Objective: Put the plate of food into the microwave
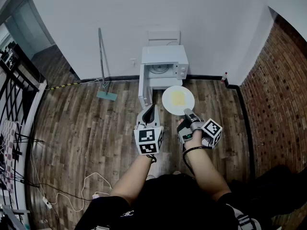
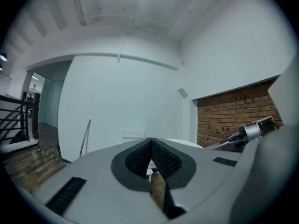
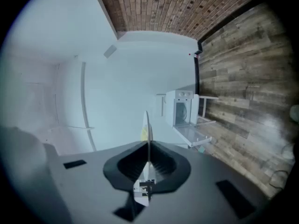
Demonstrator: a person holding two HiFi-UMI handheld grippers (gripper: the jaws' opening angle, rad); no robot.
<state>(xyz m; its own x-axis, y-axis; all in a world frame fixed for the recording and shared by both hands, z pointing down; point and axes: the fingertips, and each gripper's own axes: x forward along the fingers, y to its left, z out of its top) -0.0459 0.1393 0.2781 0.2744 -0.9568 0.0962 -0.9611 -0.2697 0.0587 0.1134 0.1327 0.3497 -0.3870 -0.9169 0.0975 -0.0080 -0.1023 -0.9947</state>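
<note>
A white plate [image 1: 178, 100] with a flat yellow piece of food [image 1: 178, 97] hangs above the wood floor, just in front of the microwave [image 1: 164, 63]. My right gripper [image 1: 187, 113] is shut on the plate's near rim. In the right gripper view the plate [image 3: 147, 127] stands edge-on between the jaws of that gripper [image 3: 148, 146]. The microwave [image 3: 183, 108] sits on a white stand against the wall, its door [image 1: 143, 90] swung open to the left. My left gripper [image 1: 149, 110] hovers beside the plate's left edge, shut and empty [image 2: 152, 164].
A long-handled mop [image 1: 101, 66] leans on the wall left of the microwave. A brick wall [image 1: 278, 80] runs along the right. A small bottle [image 1: 224, 76] stands in the far corner. Cables [image 1: 48, 190] and a black railing [image 1: 12, 95] lie at the left.
</note>
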